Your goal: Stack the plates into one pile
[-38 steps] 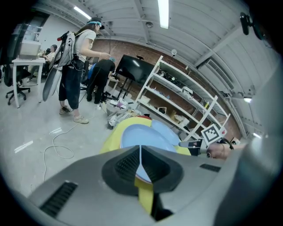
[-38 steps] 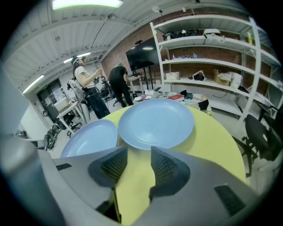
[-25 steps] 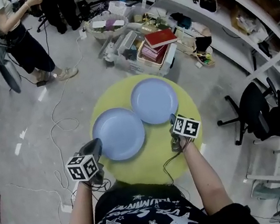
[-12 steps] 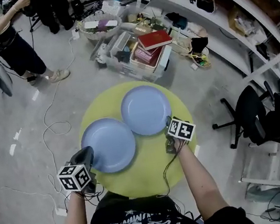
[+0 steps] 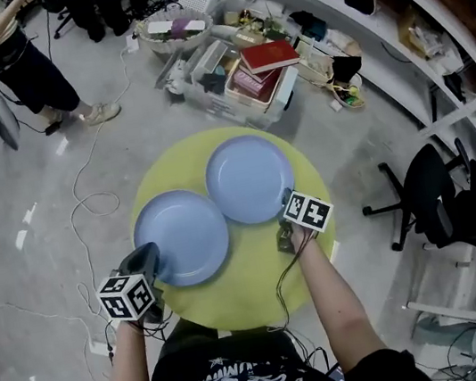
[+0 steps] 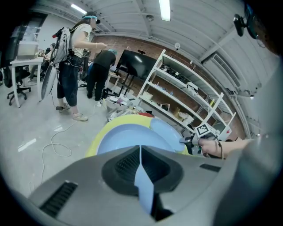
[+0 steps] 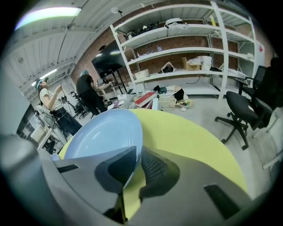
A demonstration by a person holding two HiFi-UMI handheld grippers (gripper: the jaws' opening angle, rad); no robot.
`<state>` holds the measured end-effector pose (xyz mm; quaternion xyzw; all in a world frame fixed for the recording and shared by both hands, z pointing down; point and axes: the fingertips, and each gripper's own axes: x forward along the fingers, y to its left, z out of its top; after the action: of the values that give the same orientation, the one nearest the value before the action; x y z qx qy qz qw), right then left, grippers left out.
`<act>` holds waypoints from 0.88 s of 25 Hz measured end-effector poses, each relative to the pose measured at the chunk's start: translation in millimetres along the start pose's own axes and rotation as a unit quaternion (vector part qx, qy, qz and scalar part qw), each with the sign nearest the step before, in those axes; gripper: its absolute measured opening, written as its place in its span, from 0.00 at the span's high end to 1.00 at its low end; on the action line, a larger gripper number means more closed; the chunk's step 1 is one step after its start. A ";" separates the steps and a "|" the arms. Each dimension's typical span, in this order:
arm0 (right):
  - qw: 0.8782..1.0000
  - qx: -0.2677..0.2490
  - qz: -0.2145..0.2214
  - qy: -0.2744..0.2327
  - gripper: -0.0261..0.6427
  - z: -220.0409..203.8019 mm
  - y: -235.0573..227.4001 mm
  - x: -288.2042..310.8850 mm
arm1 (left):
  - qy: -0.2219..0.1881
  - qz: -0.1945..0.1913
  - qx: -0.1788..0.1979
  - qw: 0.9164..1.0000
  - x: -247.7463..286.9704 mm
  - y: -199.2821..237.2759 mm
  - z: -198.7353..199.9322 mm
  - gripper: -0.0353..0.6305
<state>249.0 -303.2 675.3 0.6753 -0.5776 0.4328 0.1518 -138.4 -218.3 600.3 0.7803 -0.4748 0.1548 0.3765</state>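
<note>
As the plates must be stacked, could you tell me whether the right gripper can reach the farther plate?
Probably yes: the right gripper has just been closing its jaws on the near rim of the farther plate, and nothing stands in the way.

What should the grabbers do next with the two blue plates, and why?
Probably lift the right plate a little off the yellow table. The right gripper has just been closing its jaws on that plate's rim, and the left gripper clamps the left plate, which lies beside it, not yet stacked.
</note>
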 end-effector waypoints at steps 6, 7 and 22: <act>0.997 0.063 -0.006 -0.037 0.93 10.0 -4.5 -4.7 | -0.004 0.011 -0.013 1.000 -8.6 9.1 -5.4 0.91; 0.997 0.062 -0.004 -0.038 0.93 10.9 -3.4 -5.4 | -0.005 0.013 -0.014 1.000 -10.7 10.2 -6.4 0.91; 0.990 0.111 0.027 -0.079 0.92 27.9 -7.2 -35.5 | -0.018 0.010 -0.010 1.000 -20.8 3.1 -1.2 0.91</act>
<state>268.5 -297.8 634.3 0.7040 -0.5541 0.4438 0.0177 -151.4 -205.3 590.0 0.7742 -0.4911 0.1397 0.3739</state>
